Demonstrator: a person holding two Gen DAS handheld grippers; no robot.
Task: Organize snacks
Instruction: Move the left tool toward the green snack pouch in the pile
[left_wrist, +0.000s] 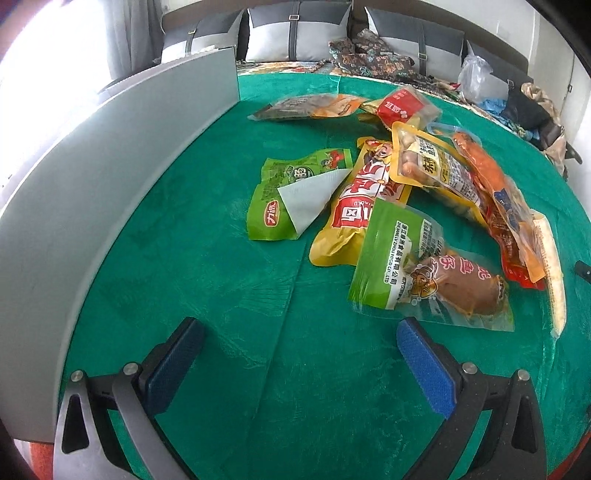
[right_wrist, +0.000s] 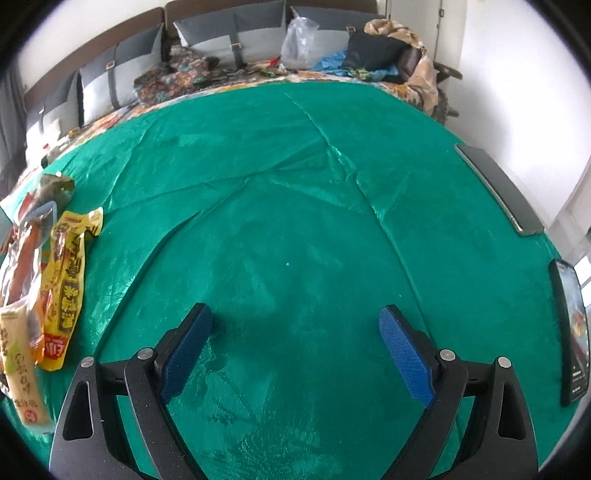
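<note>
- The snack pile (left_wrist: 406, 199) lies loose on the green cloth (left_wrist: 221, 295) of the tabletop, with the packets overlapping each other. The grey box wall (left_wrist: 110, 177) stands along the far-left side of the pile, apart from it.
- The left gripper (left_wrist: 299, 354) has its jaws spread wide and holds nothing. The nearest packet, the green-labelled pouch (left_wrist: 424, 280) with a brown sausage inside, lies just ahead of the jaws and a little to their right side.
- The long axis of this pouch runs almost across the view (left to right), so I judge the jaws would meet it across its short width with little turning.
- The right gripper (right_wrist: 295, 343) also has its jaws spread and empty, above bare cloth. From it the pile is far to the left, only the yellow packet (right_wrist: 66, 288) and its neighbours showing at the edge.
- So the left gripper seems nearer to the pile, and the box wall is on its own side too.
</note>
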